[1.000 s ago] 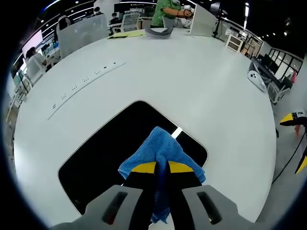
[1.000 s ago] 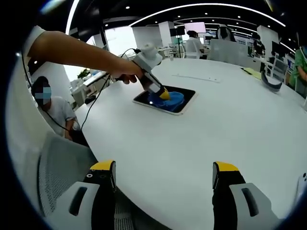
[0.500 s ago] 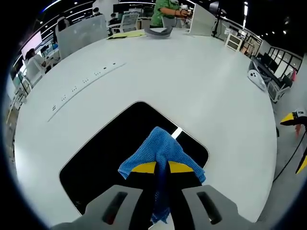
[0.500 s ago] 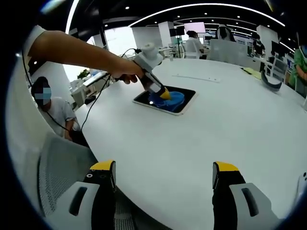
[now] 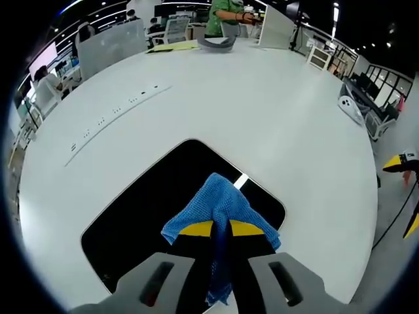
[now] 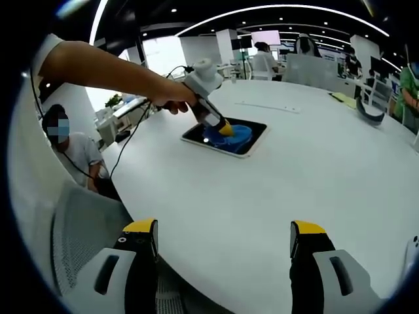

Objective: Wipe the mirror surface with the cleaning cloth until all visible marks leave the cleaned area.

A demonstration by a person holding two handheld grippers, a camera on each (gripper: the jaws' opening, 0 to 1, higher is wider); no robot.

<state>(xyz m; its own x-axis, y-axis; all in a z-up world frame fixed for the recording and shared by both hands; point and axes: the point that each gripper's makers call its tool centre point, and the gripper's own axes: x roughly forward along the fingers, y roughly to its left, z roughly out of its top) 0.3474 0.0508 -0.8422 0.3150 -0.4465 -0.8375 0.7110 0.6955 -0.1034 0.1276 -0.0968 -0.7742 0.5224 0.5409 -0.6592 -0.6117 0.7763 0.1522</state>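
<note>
A dark rectangular mirror [image 5: 150, 196] with a pale rim lies flat on the white table [image 5: 275, 118]. My left gripper [image 5: 220, 229] is shut on a blue cleaning cloth [image 5: 221, 203], pressing it onto the mirror near one corner. A bright reflection shows beside the cloth. In the right gripper view the mirror [image 6: 256, 138] lies far off with the blue cloth [image 6: 237, 134] on it, held there by the left gripper [image 6: 224, 129] in a person's hand. My right gripper [image 6: 222, 239] hovers open above the table's near edge, nothing between its yellow-tipped fingers.
A grey curved object [image 5: 217, 43] and yellow papers [image 5: 171, 46] lie at the table's far side, where a person stands. A white object [image 5: 349, 108] rests near the right edge. A seated person [image 6: 69, 154] and a mesh chair [image 6: 82, 226] are beside the table.
</note>
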